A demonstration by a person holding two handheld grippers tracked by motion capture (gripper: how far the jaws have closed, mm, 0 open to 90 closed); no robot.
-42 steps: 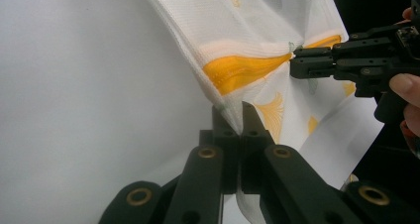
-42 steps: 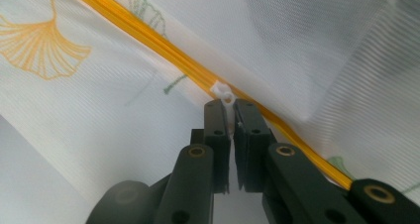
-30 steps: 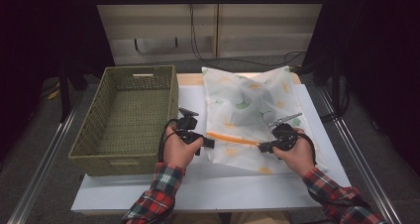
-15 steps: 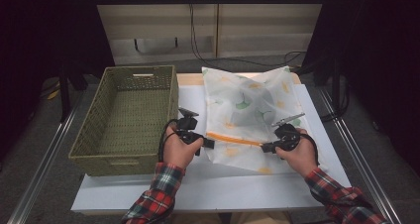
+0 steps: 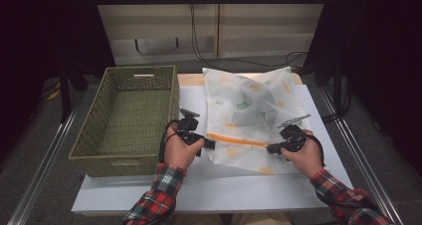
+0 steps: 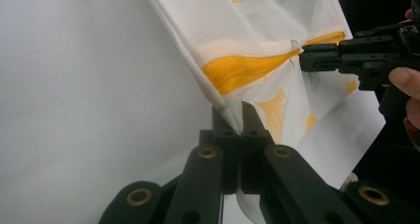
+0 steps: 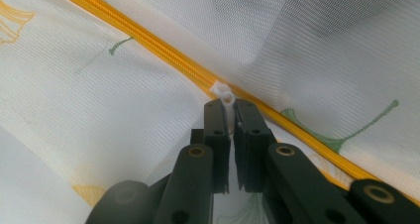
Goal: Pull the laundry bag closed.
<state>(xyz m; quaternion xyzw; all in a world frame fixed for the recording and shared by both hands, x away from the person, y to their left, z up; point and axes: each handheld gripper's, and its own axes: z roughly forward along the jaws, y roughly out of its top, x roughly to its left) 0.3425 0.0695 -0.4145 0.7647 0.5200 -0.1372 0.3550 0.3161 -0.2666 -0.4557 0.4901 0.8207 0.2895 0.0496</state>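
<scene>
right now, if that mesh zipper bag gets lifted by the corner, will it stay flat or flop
Likely flop: the mesh bag already drapes in soft folds where the left gripper pinches its corner. It looks thin and see-through, so probably light. The grey item inside may slide toward the low end.

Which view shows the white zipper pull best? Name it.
The right gripper view: the zipper pull sits large, pinched by the right gripper. The high view has it too small to tell; the left gripper view shows just the orange zipper.
</scene>
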